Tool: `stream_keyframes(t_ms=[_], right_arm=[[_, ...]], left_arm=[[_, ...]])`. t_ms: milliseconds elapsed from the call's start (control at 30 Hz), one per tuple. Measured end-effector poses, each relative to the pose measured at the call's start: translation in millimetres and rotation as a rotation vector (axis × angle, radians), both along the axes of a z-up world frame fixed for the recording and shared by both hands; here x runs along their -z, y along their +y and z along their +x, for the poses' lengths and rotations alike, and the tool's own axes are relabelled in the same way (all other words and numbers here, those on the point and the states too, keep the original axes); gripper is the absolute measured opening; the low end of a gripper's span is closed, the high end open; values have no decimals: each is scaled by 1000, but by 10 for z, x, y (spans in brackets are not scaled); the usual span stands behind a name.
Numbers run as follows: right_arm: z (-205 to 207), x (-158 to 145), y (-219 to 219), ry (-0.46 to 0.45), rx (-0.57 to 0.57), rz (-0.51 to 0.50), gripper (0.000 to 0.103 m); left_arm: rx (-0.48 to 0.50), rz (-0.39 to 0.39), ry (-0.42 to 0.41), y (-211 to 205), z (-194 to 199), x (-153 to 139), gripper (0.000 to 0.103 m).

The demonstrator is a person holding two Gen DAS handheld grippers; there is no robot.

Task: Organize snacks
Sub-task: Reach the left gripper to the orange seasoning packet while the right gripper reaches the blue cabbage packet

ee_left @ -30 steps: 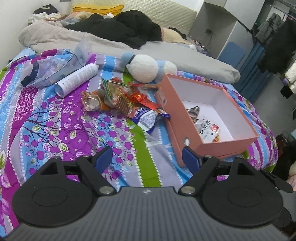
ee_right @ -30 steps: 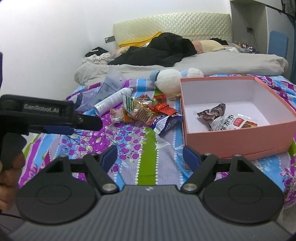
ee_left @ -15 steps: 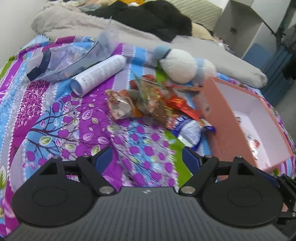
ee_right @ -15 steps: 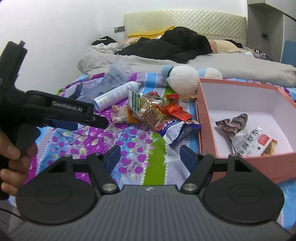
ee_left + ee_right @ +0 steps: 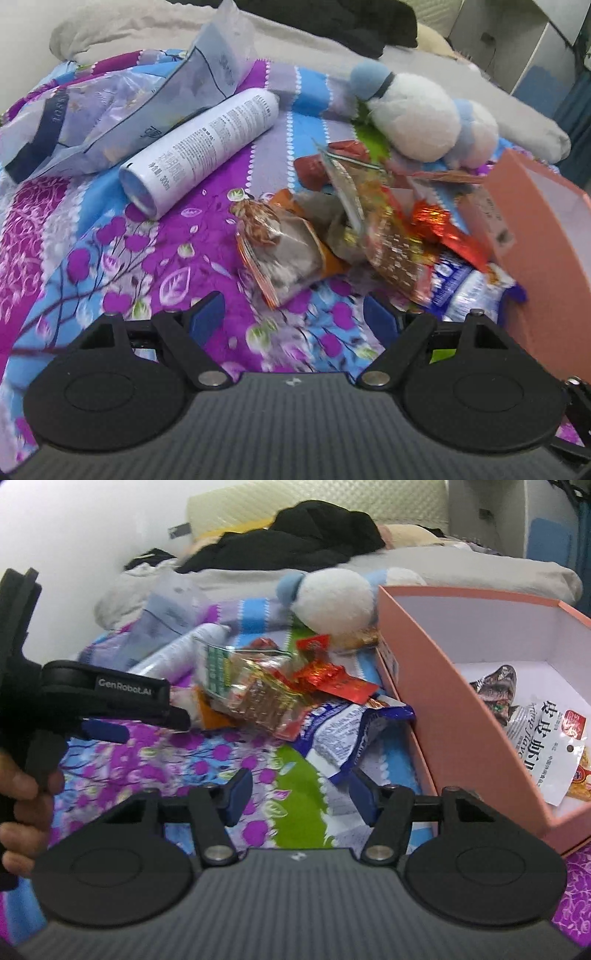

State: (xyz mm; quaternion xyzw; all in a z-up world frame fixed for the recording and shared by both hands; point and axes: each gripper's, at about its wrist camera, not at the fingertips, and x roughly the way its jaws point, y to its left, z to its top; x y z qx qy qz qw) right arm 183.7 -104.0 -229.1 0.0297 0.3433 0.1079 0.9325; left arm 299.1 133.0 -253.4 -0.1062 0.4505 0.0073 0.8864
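Note:
A pile of snack packets (image 5: 384, 236) lies on the flowered bedspread, left of the pink box (image 5: 535, 229). My left gripper (image 5: 294, 315) hangs open and empty just short of an orange-edged clear packet (image 5: 284, 254). In the right wrist view, my right gripper (image 5: 301, 794) has its jaws closing, with only bedspread between them. A blue-and-white packet (image 5: 343, 731) lies just ahead, its lower corner near the right finger. The pink box (image 5: 424, 686) holds a white shrimp-snack packet (image 5: 543, 738) and a dark packet (image 5: 498, 686). A hand (image 5: 22, 794) holds the left gripper at the left.
A white spray can (image 5: 207, 144) and a clear plastic bag (image 5: 110, 110) lie at the back left. A white and blue plush toy (image 5: 417, 110) sits behind the pile. Further back lie a grey duvet (image 5: 461, 565) and black clothes (image 5: 306, 535).
Both grippers have come down and closer to the snack pile, which now looms larger. The right gripper's jaws have narrowed. The left jaws stay as wide as before.

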Motion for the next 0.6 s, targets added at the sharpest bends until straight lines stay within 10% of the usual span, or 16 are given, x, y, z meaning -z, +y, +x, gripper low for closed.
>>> stream_keyframes(t_ms=[367,600], right_arm=[[339,242,80,22,84,-60,60],[515,367,30,85,116,-51,30]], left_arm=[[23,71,3,43,353,269,84],[43,56,-10,7,394,311,66]])
